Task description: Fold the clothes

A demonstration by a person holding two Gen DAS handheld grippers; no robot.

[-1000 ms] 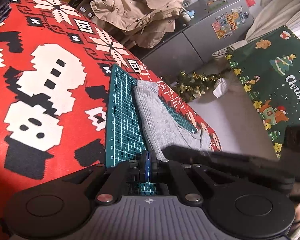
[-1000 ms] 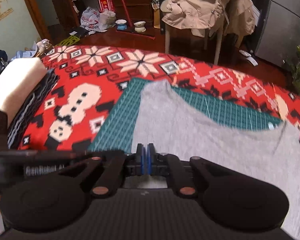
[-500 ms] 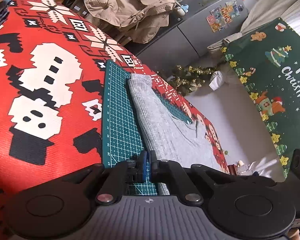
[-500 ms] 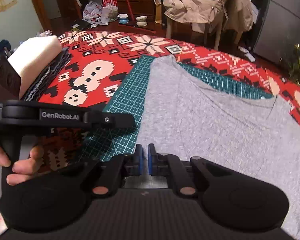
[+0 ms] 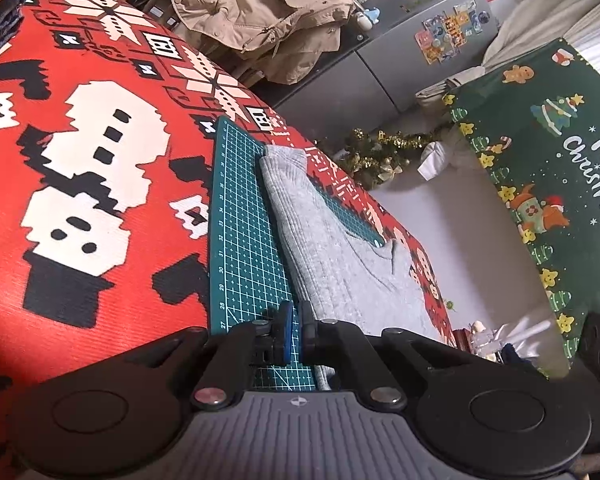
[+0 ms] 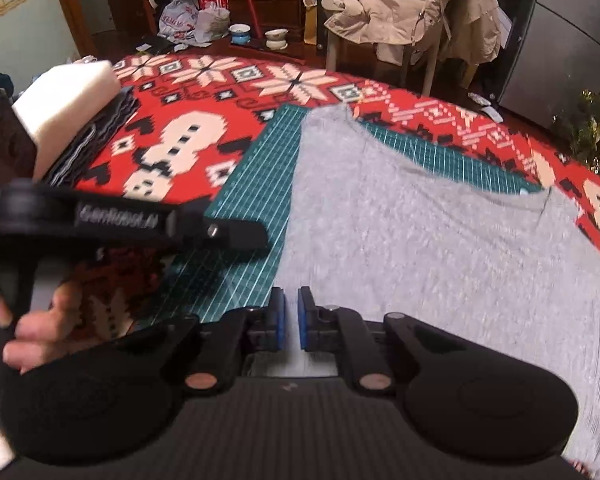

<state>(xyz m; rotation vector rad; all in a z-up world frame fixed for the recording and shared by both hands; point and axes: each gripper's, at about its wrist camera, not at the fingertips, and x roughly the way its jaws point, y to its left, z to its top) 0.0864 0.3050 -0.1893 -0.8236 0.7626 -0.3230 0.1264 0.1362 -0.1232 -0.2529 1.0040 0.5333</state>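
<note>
A grey garment point(image 6: 420, 240) lies spread flat over a green cutting mat point(image 6: 252, 176) on the red patterned tablecloth point(image 6: 204, 80). My right gripper point(image 6: 290, 320) hovers over the garment's near left part, jaws a narrow gap apart with nothing between them. In the left wrist view the grey garment point(image 5: 340, 248) runs along the mat point(image 5: 244, 220). My left gripper point(image 5: 296, 320) is shut above the mat, right beside the garment's left edge. The right wrist view shows the left gripper point(image 6: 256, 236) from the side, held by a hand point(image 6: 32, 332), with no cloth in it.
A stack of folded clothes topped by a white piece point(image 6: 68, 96) sits at the table's left. A beige coat point(image 6: 412, 12) hangs on a chair behind the table. A grey fridge point(image 5: 400, 60) and a green Christmas cloth point(image 5: 540, 160) stand beyond the table's right edge.
The right gripper's jaws went from shut to slightly apart and it drew back over the garment. The left gripper came into the right wrist view and stayed shut.
</note>
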